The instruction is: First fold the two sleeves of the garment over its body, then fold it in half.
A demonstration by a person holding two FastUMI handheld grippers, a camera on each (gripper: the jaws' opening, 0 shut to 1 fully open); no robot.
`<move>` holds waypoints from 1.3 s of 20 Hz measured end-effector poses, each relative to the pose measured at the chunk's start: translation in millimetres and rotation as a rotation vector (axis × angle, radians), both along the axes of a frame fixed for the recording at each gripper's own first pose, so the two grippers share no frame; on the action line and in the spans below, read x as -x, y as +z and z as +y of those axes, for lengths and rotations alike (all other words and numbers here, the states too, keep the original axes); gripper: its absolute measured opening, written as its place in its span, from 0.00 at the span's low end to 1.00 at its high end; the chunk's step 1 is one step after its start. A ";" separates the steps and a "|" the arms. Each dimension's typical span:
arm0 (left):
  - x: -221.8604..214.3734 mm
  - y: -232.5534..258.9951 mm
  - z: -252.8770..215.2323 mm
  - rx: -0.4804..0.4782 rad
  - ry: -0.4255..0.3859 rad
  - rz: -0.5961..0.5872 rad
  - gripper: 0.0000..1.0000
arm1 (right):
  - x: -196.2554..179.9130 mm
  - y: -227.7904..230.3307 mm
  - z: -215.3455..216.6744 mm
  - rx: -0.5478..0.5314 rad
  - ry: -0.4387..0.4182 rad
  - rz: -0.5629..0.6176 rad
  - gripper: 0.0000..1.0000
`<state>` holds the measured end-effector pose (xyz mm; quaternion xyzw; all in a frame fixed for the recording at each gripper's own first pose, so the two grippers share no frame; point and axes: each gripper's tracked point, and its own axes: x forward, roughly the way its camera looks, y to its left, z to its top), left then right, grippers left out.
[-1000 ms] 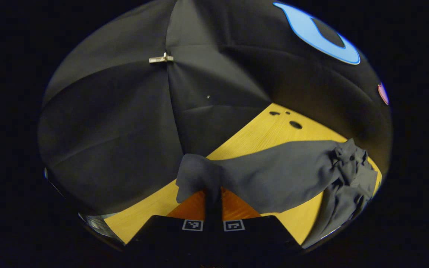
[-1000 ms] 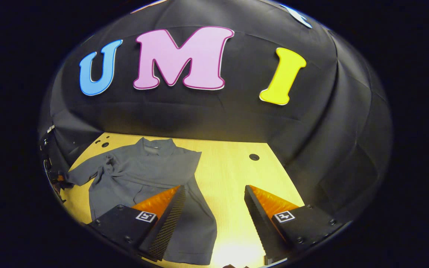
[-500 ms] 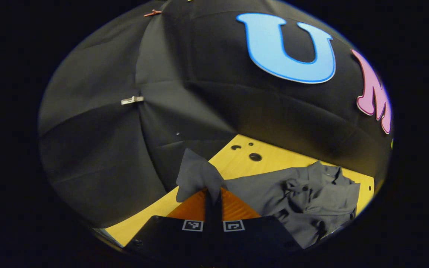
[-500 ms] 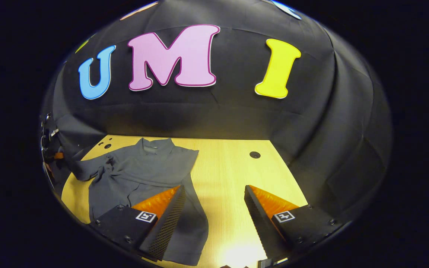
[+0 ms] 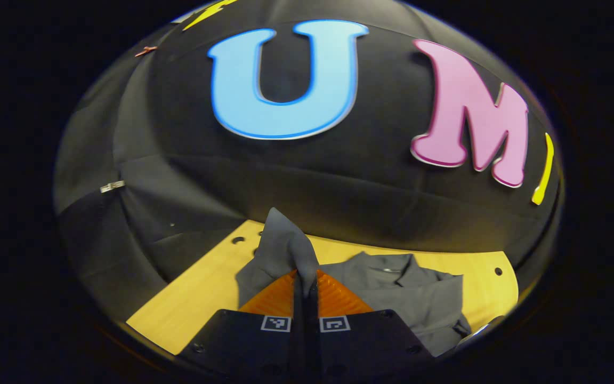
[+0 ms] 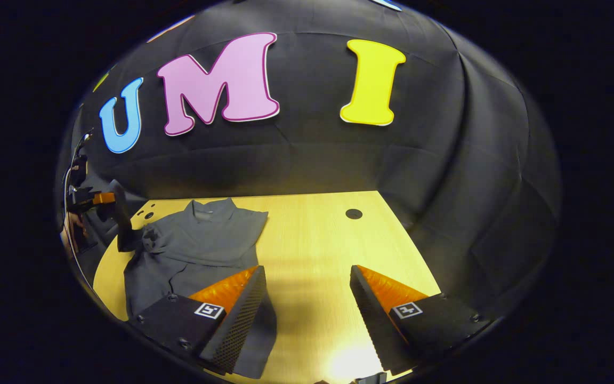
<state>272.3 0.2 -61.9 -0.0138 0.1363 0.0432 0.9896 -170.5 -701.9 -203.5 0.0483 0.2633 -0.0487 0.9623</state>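
Sleeve [image 5: 280, 245] swung over garment [image 5: 419, 293] | left tool [image 5: 305, 282] pinching | right tool [image 6: 307, 298] agape

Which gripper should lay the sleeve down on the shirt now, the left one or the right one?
Probably the left gripper. Its fingers are already shut on the sleeve, lifted beside the garment. The right gripper is open, holding nothing, over the bare table beside the shirt's other side.

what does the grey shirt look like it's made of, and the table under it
Garment: probably a thin woven cloth, matte grey; it creases and hangs limp where the left gripper pinches its sleeve.
Table: looks like pale wood or laminate with straight grain and a slight sheen.
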 end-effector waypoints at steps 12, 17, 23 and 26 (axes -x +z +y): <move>-16.8 -78.1 -219.8 0.028 -0.270 0.148 0.05 | 22.0 -9.9 -41.5 -0.025 -0.042 0.013 0.98; -18.8 -114.3 -259.7 0.001 -0.313 0.221 0.09 | 30.1 -4.4 -52.0 -0.014 -0.066 -0.003 0.97; -13.0 -118.6 -286.2 0.060 -0.397 0.231 0.54 | 37.6 -10.4 -38.9 -0.046 -0.054 0.000 1.00; -2.6 -112.3 -268.3 0.039 -0.404 0.223 0.84 | 39.1 -12.0 -18.0 -0.080 -0.032 -0.001 0.99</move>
